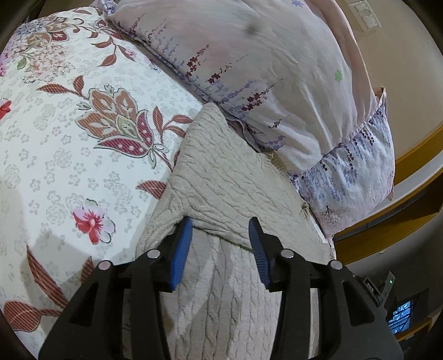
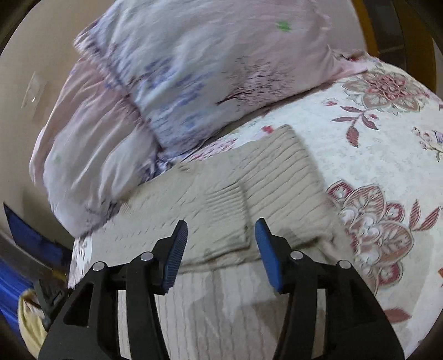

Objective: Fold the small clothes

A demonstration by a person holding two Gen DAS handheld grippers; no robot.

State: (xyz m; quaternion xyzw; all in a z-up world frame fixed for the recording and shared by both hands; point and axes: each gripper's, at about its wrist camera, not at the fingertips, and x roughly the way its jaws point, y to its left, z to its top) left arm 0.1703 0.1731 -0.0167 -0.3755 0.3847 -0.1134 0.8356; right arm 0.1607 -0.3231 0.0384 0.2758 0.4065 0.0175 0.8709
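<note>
A beige cable-knit sweater [image 1: 221, 177] lies on the floral bedspread [image 1: 69, 138], with a sleeve or flap folded over its body. My left gripper [image 1: 221, 228] is open just above the folded edge, its blue pads [image 1: 181, 252] on either side of the knit and holding nothing. In the right wrist view the same sweater [image 2: 249, 180] lies flat with a folded part across its middle. My right gripper [image 2: 221, 231] is open above the sweater's near edge and empty. That view is motion-blurred.
Two pale floral pillows [image 1: 263, 69] rest against the sweater's far side; they also show in the right wrist view [image 2: 166, 83]. The bed's wooden frame [image 1: 409, 155] and a wall switch [image 1: 365, 13] are at right. A blue object [image 2: 25, 229] lies off the bed's left edge.
</note>
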